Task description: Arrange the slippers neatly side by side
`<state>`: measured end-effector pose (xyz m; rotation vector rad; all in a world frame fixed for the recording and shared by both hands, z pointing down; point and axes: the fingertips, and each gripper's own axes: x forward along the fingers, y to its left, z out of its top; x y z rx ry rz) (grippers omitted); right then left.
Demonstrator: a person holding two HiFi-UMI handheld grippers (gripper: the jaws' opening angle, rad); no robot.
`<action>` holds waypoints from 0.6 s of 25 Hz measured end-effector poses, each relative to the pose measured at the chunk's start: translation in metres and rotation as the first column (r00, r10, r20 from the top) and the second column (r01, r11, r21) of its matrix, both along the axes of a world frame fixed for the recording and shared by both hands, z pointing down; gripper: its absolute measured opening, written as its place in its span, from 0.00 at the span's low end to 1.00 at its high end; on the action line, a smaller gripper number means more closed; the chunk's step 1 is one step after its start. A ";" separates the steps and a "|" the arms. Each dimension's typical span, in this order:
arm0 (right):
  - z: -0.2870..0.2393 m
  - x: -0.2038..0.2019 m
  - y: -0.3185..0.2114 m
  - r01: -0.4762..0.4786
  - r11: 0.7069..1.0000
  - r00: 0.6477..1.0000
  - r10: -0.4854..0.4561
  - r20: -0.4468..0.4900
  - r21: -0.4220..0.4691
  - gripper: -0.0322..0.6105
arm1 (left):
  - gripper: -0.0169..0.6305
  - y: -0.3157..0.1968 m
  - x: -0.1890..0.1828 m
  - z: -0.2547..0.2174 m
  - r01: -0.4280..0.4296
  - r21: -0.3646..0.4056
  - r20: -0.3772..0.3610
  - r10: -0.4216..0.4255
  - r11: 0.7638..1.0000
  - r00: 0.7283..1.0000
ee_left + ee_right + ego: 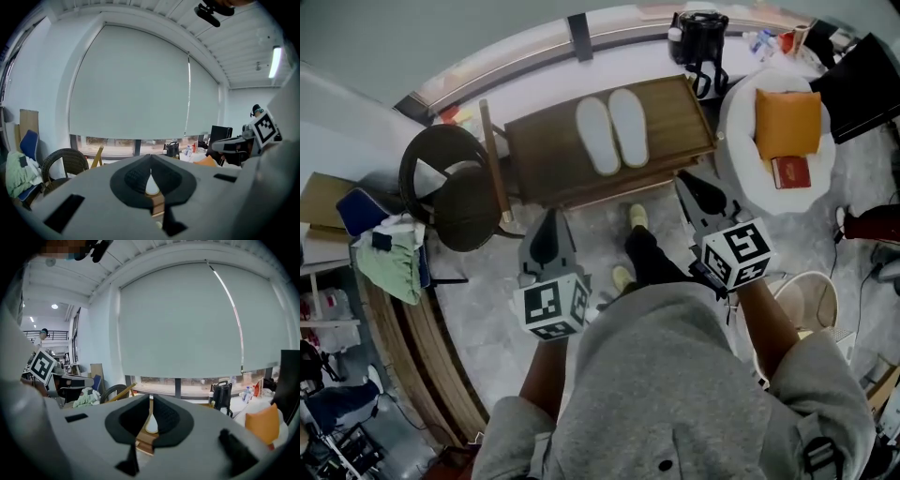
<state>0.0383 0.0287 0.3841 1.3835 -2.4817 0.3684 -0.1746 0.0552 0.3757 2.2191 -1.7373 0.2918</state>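
The slippers (612, 131) are looking like matt white cloth. The worktop (539, 155) under them is showing brown grained wood. The left gripper (547, 223) and right gripper (687, 180) are wearing smooth matt grey plastic shells, their jaws lined with ribbed black pads (134, 179). The floor (591, 234) is showing mottled grey stone.

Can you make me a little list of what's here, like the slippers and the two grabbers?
slippers: two, white, side by side on table
table: wooden
left gripper: shut, empty, short of the table
right gripper: shut, empty, near table's edge
nearby: chair, orange cushion
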 end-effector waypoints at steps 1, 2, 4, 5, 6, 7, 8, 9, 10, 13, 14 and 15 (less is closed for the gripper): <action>-0.003 0.001 0.005 -0.004 1.000 1.000 0.004 -0.001 0.005 0.11 | 0.05 0.004 0.002 -0.003 -0.002 0.005 0.000 0.002 1.000 1.000; -0.005 0.002 0.010 -0.008 1.000 1.000 0.008 -0.004 0.008 0.11 | 0.05 0.009 0.004 -0.005 -0.004 0.009 0.001 0.004 1.000 1.000; -0.008 0.004 0.019 -0.014 1.000 1.000 0.015 -0.009 0.011 0.11 | 0.05 0.016 0.008 -0.009 -0.012 0.015 0.007 0.012 1.000 1.000; -0.009 0.004 0.022 -0.017 1.000 1.000 0.017 -0.010 0.013 0.11 | 0.05 0.019 0.009 -0.011 -0.019 0.018 0.008 0.019 1.000 1.000; -0.010 0.003 0.024 -0.019 1.000 1.000 0.019 -0.012 0.015 0.11 | 0.05 0.021 0.010 -0.012 -0.026 0.019 0.006 0.026 0.999 1.000; -0.010 0.003 0.025 -0.021 1.000 1.000 0.021 -0.014 0.016 0.11 | 0.05 0.023 0.011 -0.012 -0.032 0.019 0.005 0.032 0.999 0.999; -0.010 0.003 0.027 -0.022 1.000 1.000 0.022 -0.015 0.015 0.11 | 0.05 0.026 0.012 -0.012 -0.036 0.018 0.006 0.036 0.999 0.999; -0.009 0.003 0.029 -0.023 1.000 1.000 0.023 -0.014 0.012 0.11 | 0.05 0.028 0.012 -0.012 -0.038 0.016 0.009 0.038 0.999 0.999; -0.008 0.003 0.030 -0.024 1.000 1.000 0.024 -0.011 0.009 0.11 | 0.05 0.030 0.013 -0.012 -0.040 0.015 0.013 0.040 0.999 0.999; -0.007 0.006 0.029 -0.028 1.000 1.000 0.028 -0.004 0.002 0.11 | 0.05 0.031 0.016 -0.012 -0.042 0.006 0.017 0.042 0.999 0.999; -0.007 0.005 0.027 -0.028 1.000 1.000 0.028 -0.002 0.000 0.11 | 0.05 0.029 0.015 -0.011 -0.041 0.002 0.019 0.041 0.999 0.999; -0.007 0.004 0.025 -0.027 1.000 1.000 0.027 -0.002 -0.002 0.11 | 0.05 0.028 0.015 -0.010 -0.041 -0.003 0.020 0.041 0.999 0.999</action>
